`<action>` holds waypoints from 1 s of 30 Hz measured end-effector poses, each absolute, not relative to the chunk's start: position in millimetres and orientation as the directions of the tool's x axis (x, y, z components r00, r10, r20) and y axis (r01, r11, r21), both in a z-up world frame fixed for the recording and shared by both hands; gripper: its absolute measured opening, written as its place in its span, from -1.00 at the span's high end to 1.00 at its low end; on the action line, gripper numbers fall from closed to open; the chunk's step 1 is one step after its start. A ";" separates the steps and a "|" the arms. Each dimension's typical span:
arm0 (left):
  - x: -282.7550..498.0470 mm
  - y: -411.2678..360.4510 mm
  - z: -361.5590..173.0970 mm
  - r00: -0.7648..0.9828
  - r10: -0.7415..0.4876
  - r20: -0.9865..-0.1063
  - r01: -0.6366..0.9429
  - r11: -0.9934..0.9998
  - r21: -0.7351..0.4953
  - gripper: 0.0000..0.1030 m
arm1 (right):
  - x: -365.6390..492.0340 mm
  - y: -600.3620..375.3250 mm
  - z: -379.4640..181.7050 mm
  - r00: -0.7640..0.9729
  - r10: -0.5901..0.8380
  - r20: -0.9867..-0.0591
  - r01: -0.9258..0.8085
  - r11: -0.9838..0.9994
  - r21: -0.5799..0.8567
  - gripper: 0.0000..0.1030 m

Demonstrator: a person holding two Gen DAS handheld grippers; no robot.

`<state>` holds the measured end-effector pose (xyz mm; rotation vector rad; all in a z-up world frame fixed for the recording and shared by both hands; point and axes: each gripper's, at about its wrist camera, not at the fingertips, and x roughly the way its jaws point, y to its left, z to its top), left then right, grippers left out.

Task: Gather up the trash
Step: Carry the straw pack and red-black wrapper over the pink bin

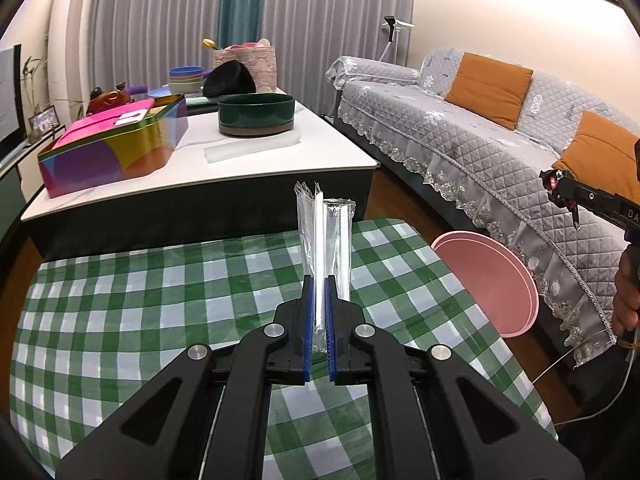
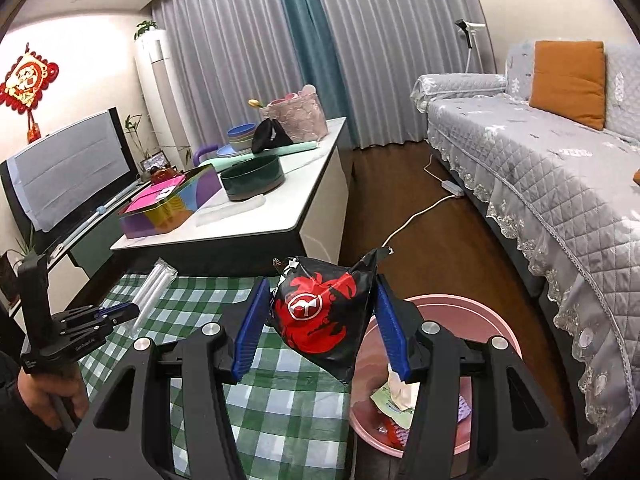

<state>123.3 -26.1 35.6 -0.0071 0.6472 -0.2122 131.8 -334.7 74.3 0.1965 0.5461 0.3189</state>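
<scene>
1. The left gripper (image 1: 319, 320) is clenched on a bundle of wrapped straws (image 1: 326, 240), its blue pads pinching the clear plastic wrappers low down while the straws stand up past the fingertips.
2. Below this gripper lies the green checked tabletop (image 1: 160, 300); off to its right, beside the tabletop's edge, sits a pink basin (image 1: 492, 280).
3. The right gripper (image 2: 320, 328) is grasping a black and red snack bag (image 2: 320, 316), the puffed bag wedged between its two blue pads with the jaws about half apart.
4. That bag hangs over the tabletop's right edge, just left of the pink basin, which lies below and to the right of this gripper and already contains crumpled paper (image 2: 400, 396) and other scraps.
5. Further ahead of both grippers stands a white tabletop (image 1: 320, 148) carrying a colourful tin box (image 1: 116, 148) and a dark green round container (image 1: 256, 114).
6. To the right runs a grey quilted sofa (image 2: 540, 168) with orange cushions (image 2: 568, 80).
</scene>
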 end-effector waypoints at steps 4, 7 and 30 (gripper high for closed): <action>123.3 -26.5 39.4 0.784 -0.203 -0.587 0.195 0.978 -0.079 0.90 | 134.6 -339.2 74.9 0.816 0.329 -0.476 -0.221 0.938 0.268 -0.03; 123.1 -27.5 40.2 0.787 -0.203 -0.582 0.193 0.978 -0.079 0.90 | 136.7 -341.1 75.2 0.820 0.312 -0.479 -0.207 0.943 0.260 -0.03; 148.7 -93.7 33.6 0.755 -0.300 -0.583 0.295 0.950 -0.107 0.90 | 151.7 -365.7 62.8 0.841 0.166 -0.515 -0.095 0.982 0.161 -0.03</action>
